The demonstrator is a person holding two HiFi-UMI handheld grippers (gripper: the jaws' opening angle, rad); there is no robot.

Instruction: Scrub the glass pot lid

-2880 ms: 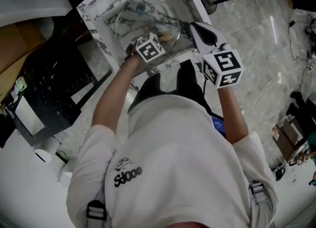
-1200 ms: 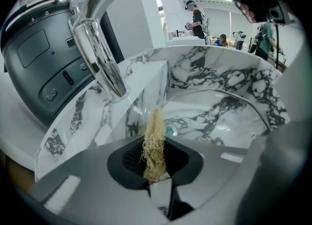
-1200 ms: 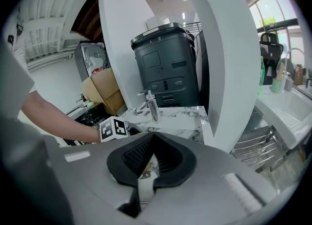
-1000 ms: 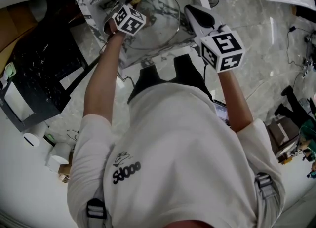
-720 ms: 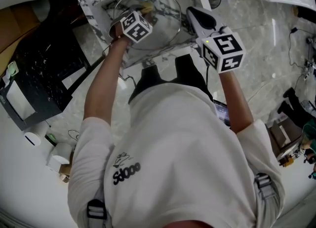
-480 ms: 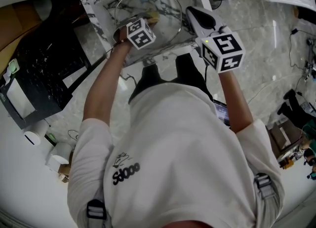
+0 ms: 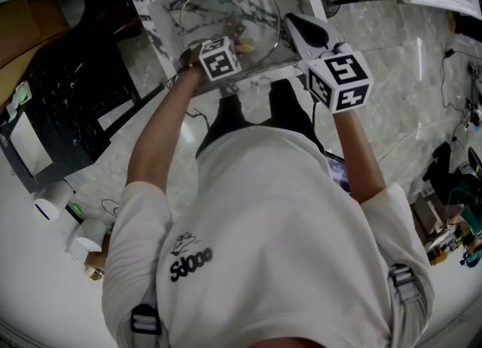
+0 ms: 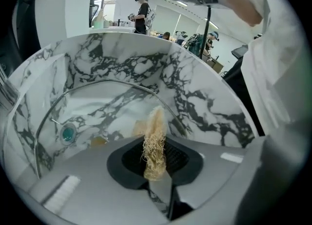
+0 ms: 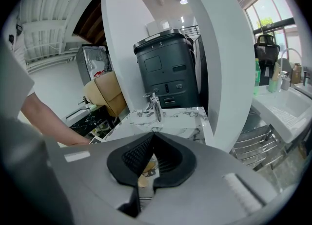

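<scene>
The left gripper (image 8: 155, 147), jaws clenched on a fibrous scrubber (image 8: 156, 126), has swept from the upper left of the glass pot lid (image 7: 226, 11) toward its lower edge, mid-scrub in the marble sink (image 7: 154, 16) at frame top, while the right gripper (image 9: 148, 158) apparently pinches the lid's right rim.

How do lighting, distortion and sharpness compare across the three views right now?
Head view: dim and underexposed, edges bowed, the glass lid barely separates from the marbled sink. Left gripper view: bright, strong fisheye with black corners, the scrubber crisp. Right gripper view: evenly lit, the white pillar curves, windows glare at upper right.
</scene>
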